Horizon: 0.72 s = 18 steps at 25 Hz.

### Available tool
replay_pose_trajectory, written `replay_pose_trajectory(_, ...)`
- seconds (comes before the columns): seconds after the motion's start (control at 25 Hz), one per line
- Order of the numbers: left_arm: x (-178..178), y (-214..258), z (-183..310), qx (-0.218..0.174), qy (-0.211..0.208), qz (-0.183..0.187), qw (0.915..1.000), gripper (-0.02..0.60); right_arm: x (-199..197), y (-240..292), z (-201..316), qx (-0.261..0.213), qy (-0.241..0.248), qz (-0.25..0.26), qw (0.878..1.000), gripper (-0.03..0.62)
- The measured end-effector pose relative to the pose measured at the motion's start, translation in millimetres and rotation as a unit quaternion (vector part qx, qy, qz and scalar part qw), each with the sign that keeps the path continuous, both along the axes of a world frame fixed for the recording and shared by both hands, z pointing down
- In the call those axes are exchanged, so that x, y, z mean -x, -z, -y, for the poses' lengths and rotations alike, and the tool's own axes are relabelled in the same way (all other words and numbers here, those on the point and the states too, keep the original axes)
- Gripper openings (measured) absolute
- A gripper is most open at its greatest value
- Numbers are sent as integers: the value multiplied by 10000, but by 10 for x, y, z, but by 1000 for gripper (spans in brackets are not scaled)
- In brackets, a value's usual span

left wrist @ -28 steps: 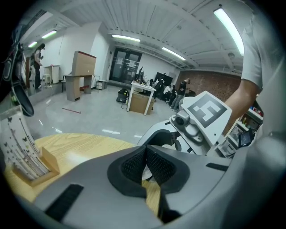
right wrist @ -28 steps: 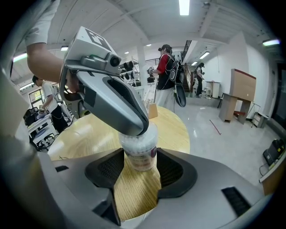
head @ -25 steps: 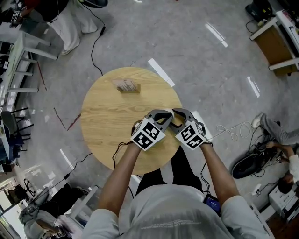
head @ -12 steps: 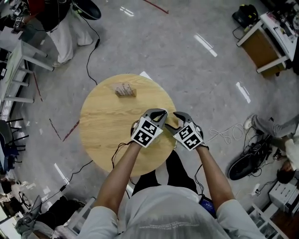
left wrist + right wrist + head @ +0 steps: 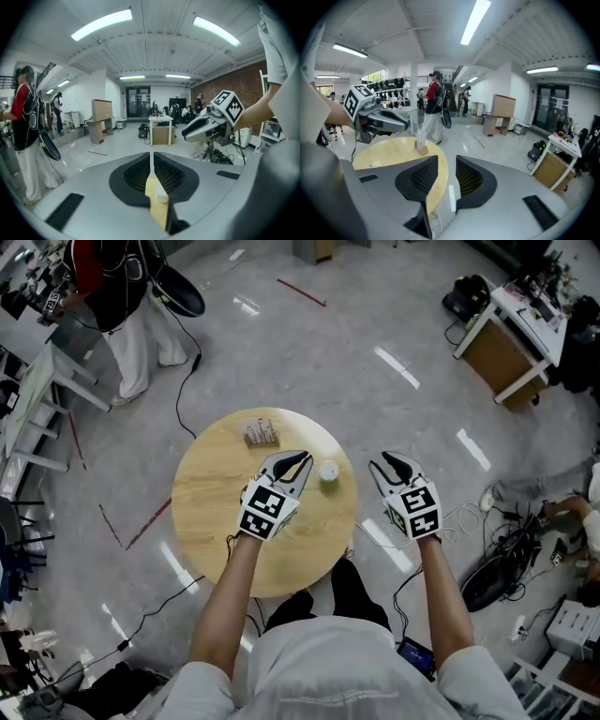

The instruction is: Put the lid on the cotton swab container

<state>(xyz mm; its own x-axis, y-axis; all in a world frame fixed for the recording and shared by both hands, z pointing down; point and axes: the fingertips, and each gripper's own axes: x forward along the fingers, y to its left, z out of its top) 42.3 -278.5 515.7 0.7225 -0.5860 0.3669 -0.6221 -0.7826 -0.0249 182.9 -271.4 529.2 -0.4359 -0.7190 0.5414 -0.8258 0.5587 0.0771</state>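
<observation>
A small white round cotton swab container (image 5: 328,471) stands on the round wooden table (image 5: 211,502), near its right edge, and its top shows white. My left gripper (image 5: 302,457) hovers just left of the container with its jaws shut and nothing held. In the left gripper view (image 5: 151,159) only a thin slit shows between the pads. My right gripper (image 5: 382,463) is off the table's right edge, over the floor. Its jaws are closing with a clear gap and nothing between them (image 5: 446,173).
A wooden block holding upright cards (image 5: 260,431) stands at the table's far side, also in the right gripper view (image 5: 421,140). A person (image 5: 131,296) stands at the far left. Cables (image 5: 469,507) lie on the floor to the right, and a desk (image 5: 511,343) stands at the far right.
The grippers were together at the table's near right. The right one has swung off to the right over the floor, the left one has shifted left, and the white container now stands uncovered.
</observation>
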Motion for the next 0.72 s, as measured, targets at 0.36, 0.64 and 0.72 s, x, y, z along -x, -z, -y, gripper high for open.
replay_pose_trajectory(0.36,641,825,-365,-708,107,-15,9974,21,349,1150,-381,-996,-76,339,9944,28)
replay_pose_trajectory(0.64,942,1288,-675,-1011,-41,-16,9949,21,600,1717,-767,-1565,-21,-241,9874,28)
replay_pose_trajectory(0.72,1001,1433,-725,-1106,-43,-34,9939,21,636,1857,-861,-1666,-58,-289,9856,28)
